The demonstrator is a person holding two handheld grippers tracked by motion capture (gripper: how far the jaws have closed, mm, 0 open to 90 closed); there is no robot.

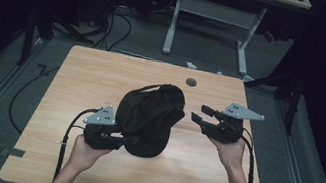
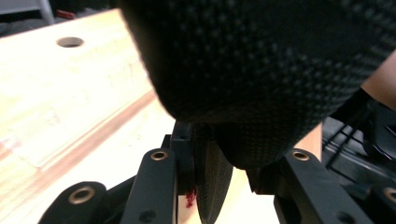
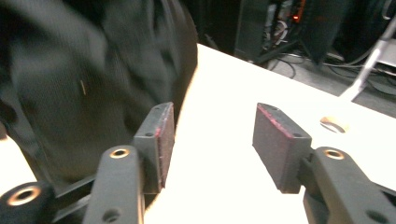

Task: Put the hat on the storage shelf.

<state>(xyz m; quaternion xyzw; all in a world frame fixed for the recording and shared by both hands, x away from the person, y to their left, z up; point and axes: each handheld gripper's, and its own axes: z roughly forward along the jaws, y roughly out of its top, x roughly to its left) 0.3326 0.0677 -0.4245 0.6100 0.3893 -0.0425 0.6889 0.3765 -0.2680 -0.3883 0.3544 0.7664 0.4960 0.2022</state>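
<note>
A black fabric bag (image 1: pixel 150 118) sits at the middle of the wooden counter (image 1: pixel 77 76), bulging upward, with a thin strap looping over its far top. The left hand-held gripper (image 1: pixel 118 140) is at the bag's near left edge, held by the left hand (image 1: pixel 84 153) coming in from the near side. In the left gripper view its jaws are closed on a fold of the bag's woven cloth (image 2: pixel 212 182), which is pinched between the pads, while the bulk of the bag (image 2: pixel 261 60) hangs just above them.

The right hand-held gripper (image 1: pixel 201 114) is just to the right of the bag, held in the right hand (image 1: pixel 230 151), with its jaws pointing left toward the bag. In the right gripper view the jaws stand wide apart with bare counter between the pads (image 3: pixel 275 140); the bag (image 3: pixel 93 79) is beside the left jaw, and whether it touches cannot be told.

A round hole (image 1: pixel 191 82) lies in the counter near its far edge.
</note>
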